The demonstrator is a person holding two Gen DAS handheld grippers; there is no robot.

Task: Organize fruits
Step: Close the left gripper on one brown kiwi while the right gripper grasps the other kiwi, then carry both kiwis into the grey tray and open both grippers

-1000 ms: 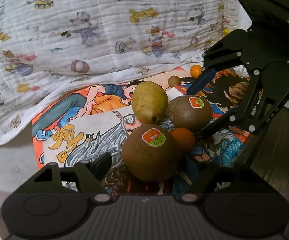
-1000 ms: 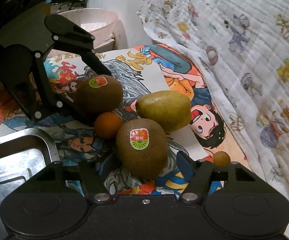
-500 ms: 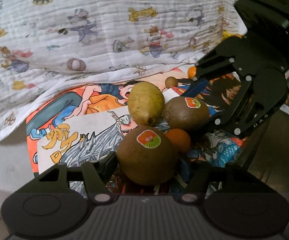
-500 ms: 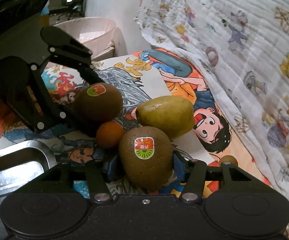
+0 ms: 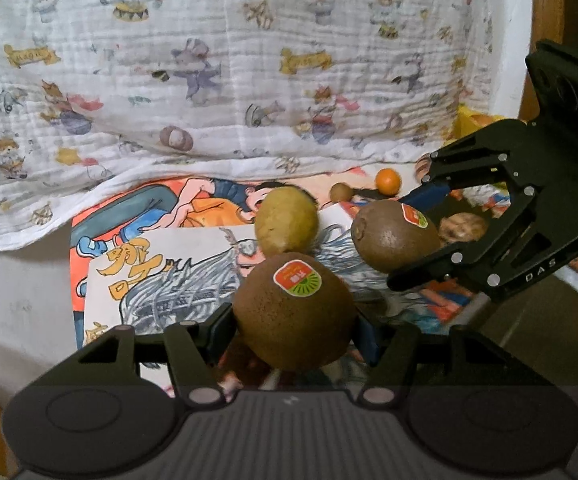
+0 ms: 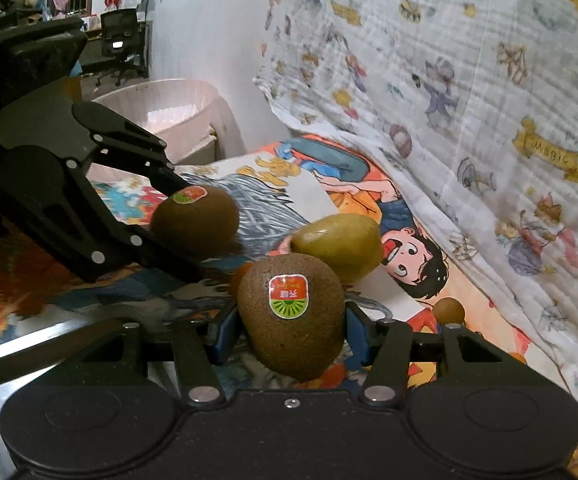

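1. The blanket (image 5: 217, 80) drapes over the far edge of the poster (image 5: 137, 276), the printed sheet that carries your fruit.
2. A steel tray (image 6: 17, 344) lies at the poster's near left corner in the right view; it appears to hold no fruit, though little of it shows. A pale tub (image 6: 169, 100) stands beyond the poster's far left corner. The left view shows only a strip of the tray and no tub.
3. Your left gripper (image 5: 293, 320) is clamped on a kiwi (image 5: 293, 312), sticker up, which seems lifted clear of the poster.
4. Your right gripper (image 6: 293, 320) is clamped on a second kiwi (image 6: 293, 316), likewise off the sheet.
5. The pear (image 5: 287, 220) lies loose near the poster's middle, just beyond both kiwis.
6. A small orange (image 5: 388, 180) and a little brown fruit (image 5: 340, 191) sit by the poster's far edge in the left view; the right view shows the brown one and only an orange sliver behind its kiwi.
7. Judged from this, sorting has barely begun: two kiwis are in hand and none is placed; the pear and small fruits remain.
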